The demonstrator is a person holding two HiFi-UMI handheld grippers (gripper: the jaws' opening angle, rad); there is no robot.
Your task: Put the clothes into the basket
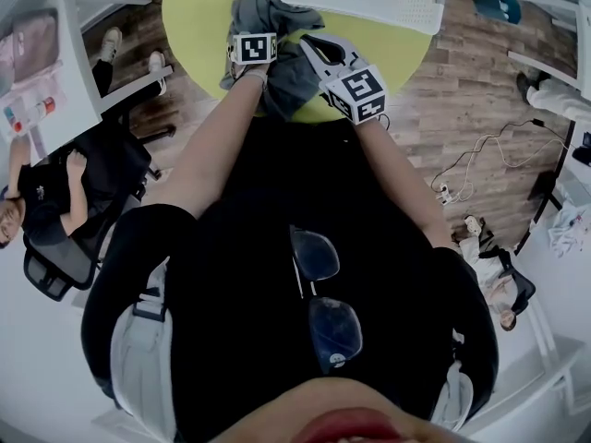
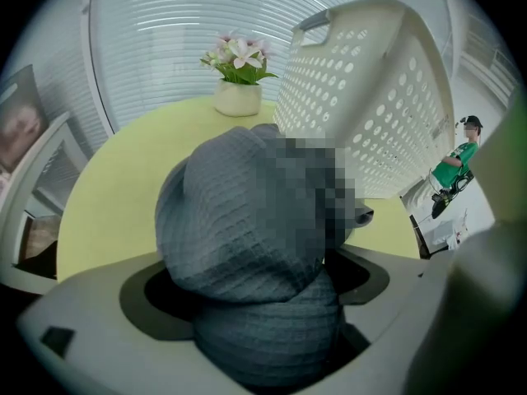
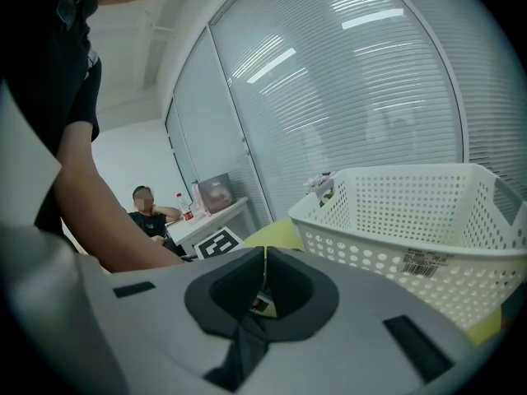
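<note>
Presently: left gripper (image 2: pixel 263 303), jaws wide, grey clothes (image 2: pixel 239 220) bulging between them; right gripper (image 3: pixel 263 280), jaws closed, pinches a dark fold; white basket (image 3: pixel 412 212) stands on yellow table (image 2: pixel 107 212).

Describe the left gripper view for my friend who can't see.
A bunched grey waffle-knit cloth sits between the left gripper's wide-open fingers. Behind it, a white perforated plastic basket and a white flowerpot stand on a round yellow-green table.
</note>
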